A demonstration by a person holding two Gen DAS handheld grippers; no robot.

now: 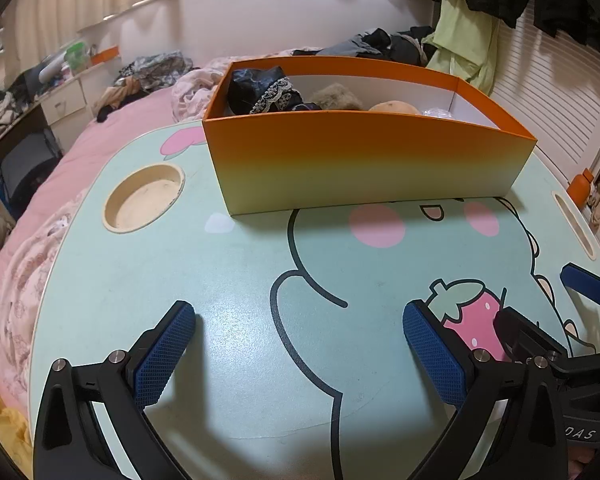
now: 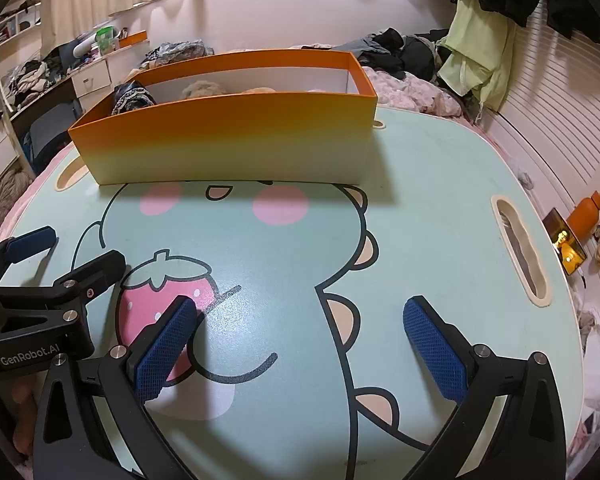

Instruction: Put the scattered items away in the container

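Orange container (image 1: 364,160) sits at twelve o'clock on the cartoon lap table (image 1: 228,280), already holding dark lacy fabric (image 1: 268,92) and soft items, so left gripper (image 1: 300,356) and right gripper (image 2: 296,348) hover low, jaws spread and empty, apparently finished

place: home bedroom | evidence: pink bed (image 1: 112,128), strewn clothes (image 1: 380,44), cartoon lap table (image 1: 240,280)

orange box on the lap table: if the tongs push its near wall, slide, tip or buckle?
Probably slides: the orange box sits flat on the smooth printed table. Its walls look like thin card, so they may flex. Contents look soft, dark lacy cloth and something furry, so likely light.
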